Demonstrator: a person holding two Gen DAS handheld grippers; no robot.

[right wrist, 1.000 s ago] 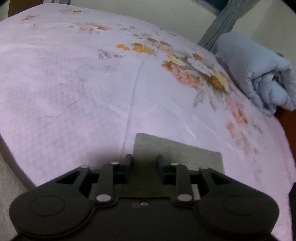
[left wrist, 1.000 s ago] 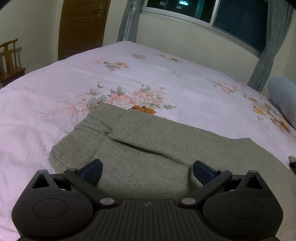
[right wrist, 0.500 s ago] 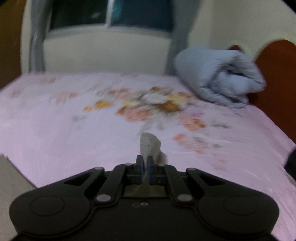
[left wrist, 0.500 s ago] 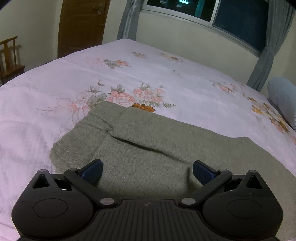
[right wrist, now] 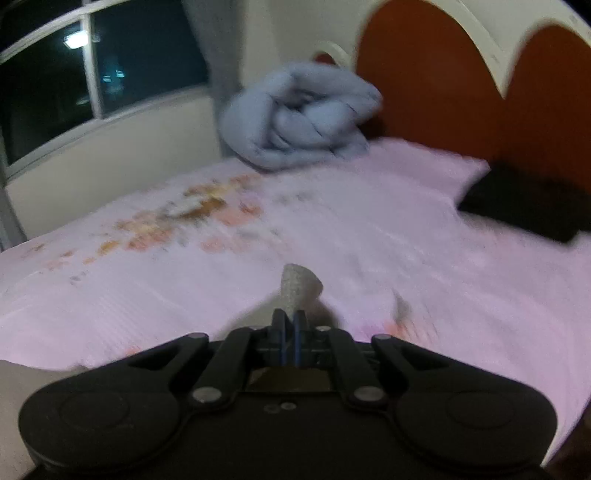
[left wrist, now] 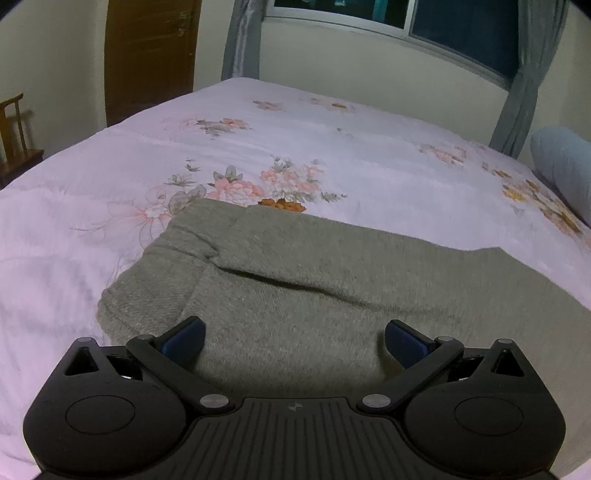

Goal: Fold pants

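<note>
A pink floral bedspread is spread over the bed. A rolled blue duvet is set at the head end, below a red headboard. A dark flat item is laid near the headboard. A window, grey curtains, a brown door and a wooden chair are seen.

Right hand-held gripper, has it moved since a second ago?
Yes. The right hand-held gripper, shut on the pants, has lifted and swung toward the headboard; the rolled blue quilt, earlier at the view's right edge, now sits centre.
</note>
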